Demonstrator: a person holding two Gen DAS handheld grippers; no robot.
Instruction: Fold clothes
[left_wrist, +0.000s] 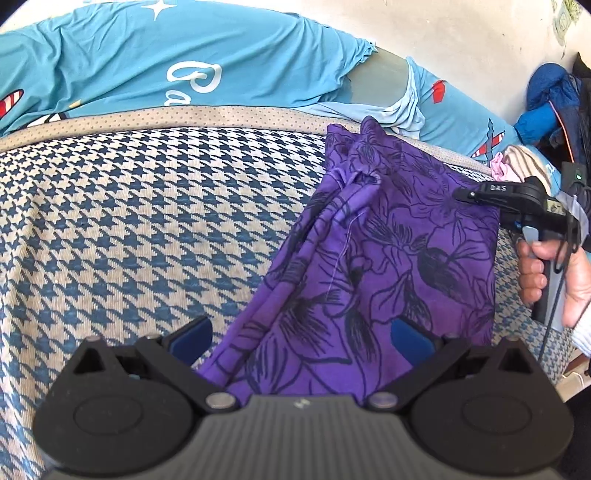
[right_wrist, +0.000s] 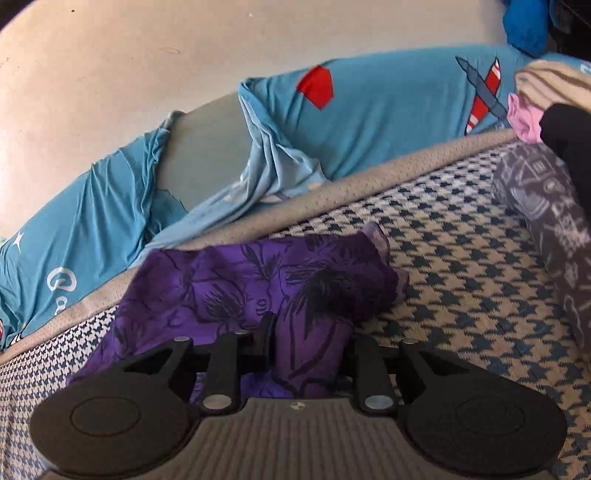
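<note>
A purple cloth with a dark flower print (left_wrist: 388, 240) lies partly folded on the houndstooth bed cover (left_wrist: 147, 221). My left gripper (left_wrist: 301, 339) stands open and wide, its blue pads (left_wrist: 192, 339) on either side of the cloth's near end without pressing it. At the cloth's far right edge is my right gripper (left_wrist: 461, 194), held by a hand (left_wrist: 546, 273). In the right wrist view a bunched fold of the purple cloth (right_wrist: 258, 284) fills the narrow gap between the fingers of my right gripper (right_wrist: 312, 338), which is shut on it.
Blue printed bedding (left_wrist: 184, 66) is heaped along the wall behind the cover. A grey patterned garment (right_wrist: 546, 221) lies at the right, with pink and striped clothes (right_wrist: 524, 114) behind it. A blue jacket (left_wrist: 546, 99) hangs far right.
</note>
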